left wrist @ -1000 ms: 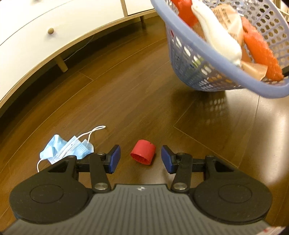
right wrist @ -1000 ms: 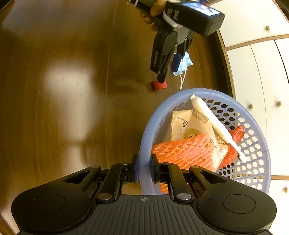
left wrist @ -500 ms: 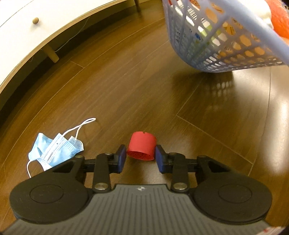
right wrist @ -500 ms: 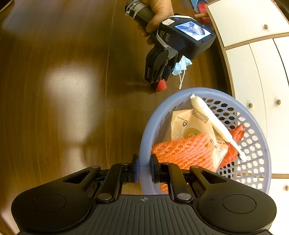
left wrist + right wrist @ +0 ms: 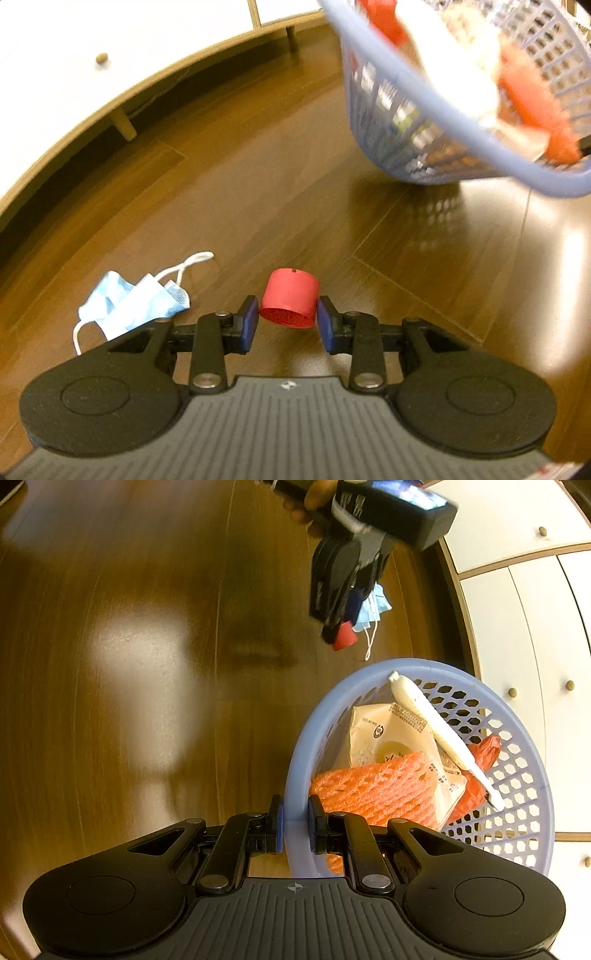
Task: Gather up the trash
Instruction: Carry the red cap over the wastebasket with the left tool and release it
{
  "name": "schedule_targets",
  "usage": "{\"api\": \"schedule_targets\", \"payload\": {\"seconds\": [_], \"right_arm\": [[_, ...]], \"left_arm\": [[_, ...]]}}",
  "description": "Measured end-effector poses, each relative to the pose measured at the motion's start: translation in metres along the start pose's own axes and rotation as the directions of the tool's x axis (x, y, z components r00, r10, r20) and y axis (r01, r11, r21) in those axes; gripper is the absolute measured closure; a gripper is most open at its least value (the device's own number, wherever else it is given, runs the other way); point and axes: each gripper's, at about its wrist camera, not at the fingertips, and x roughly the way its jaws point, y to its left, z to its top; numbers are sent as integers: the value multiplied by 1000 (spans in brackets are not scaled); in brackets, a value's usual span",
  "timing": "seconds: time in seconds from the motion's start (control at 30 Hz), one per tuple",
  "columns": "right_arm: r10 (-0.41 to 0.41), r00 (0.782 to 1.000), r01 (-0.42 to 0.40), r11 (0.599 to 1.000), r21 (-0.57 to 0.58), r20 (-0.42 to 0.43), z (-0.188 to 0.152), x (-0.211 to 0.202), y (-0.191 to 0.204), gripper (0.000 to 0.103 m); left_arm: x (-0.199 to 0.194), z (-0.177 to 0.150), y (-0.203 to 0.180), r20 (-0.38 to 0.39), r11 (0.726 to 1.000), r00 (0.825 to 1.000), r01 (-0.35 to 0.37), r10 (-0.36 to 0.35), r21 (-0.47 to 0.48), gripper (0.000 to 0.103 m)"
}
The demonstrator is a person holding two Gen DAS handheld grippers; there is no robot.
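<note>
A dark wooden plank floor (image 5: 280, 177) is stretching out ahead of both tools, catching a pale patch of glare (image 5: 144, 686) off to the front left of the right one. A white cabinet (image 5: 122, 40) with small round knobs (image 5: 101, 58) is standing on short legs (image 5: 123, 123) beyond the left tool, up and to its left.

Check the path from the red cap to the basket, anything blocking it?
Nothing visible. The left claw is shut on the red cap, and only bare wood floor lies between it and the blue basket, held by its rim in the right claw. The blue face mask lies off to the left.
</note>
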Motion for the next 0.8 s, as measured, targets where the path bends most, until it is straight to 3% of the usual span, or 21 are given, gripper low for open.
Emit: {"api": "schedule_targets", "payload": {"seconds": [0.37, 0.8], "right_arm": [[-1, 1000, 1, 1000, 0, -1, 1, 0, 1, 94], [15, 1000, -15, 1000, -10, 11, -2, -7, -1, 94]], "left_arm": [[-83, 36, 2, 174, 999, 984, 42, -37, -24, 73], [-118, 87, -41, 300, 980, 937, 146, -180, 132, 73]]}}
